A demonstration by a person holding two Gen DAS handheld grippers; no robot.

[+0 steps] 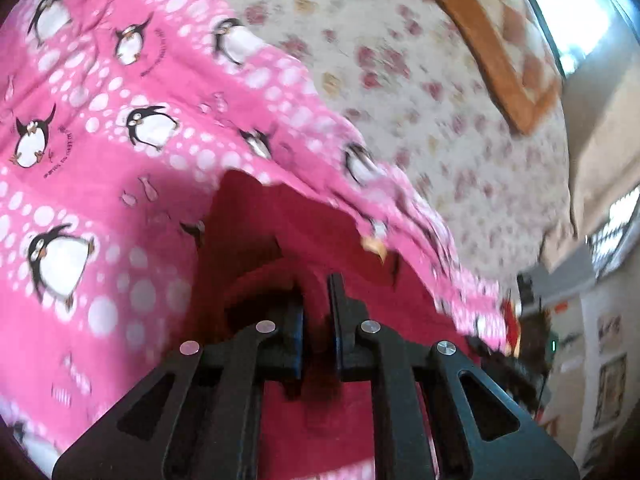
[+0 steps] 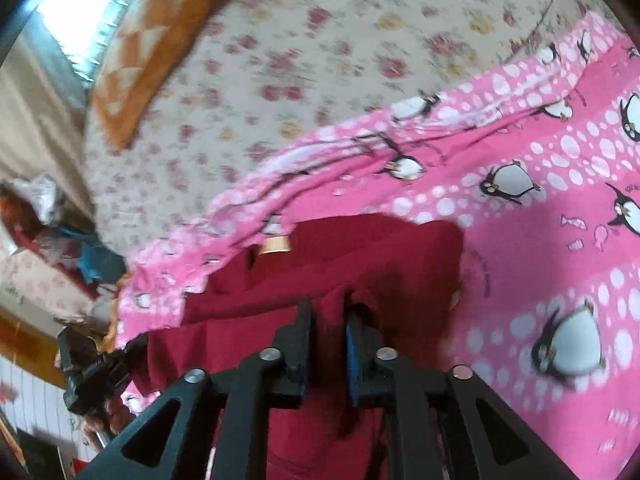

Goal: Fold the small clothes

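A dark red garment (image 1: 288,232) lies on a pink penguin-print blanket (image 1: 100,128). My left gripper (image 1: 318,292) is shut on a bunched edge of the red garment, with cloth pinched between the black fingers. In the right wrist view the same red garment (image 2: 360,248) spreads ahead, with a tan label (image 2: 276,245) near its far edge. My right gripper (image 2: 329,308) is shut on a raised fold of the red garment. The cloth under both grippers is hidden by the fingers.
The pink blanket (image 2: 540,208) covers part of a bed with a floral sheet (image 1: 400,60) (image 2: 300,60). An orange checked pillow (image 1: 500,40) (image 2: 152,48) lies at the far end by a window. The other hand-held gripper (image 2: 92,372) shows at lower left. Room clutter lies beyond the bed edge (image 1: 532,320).
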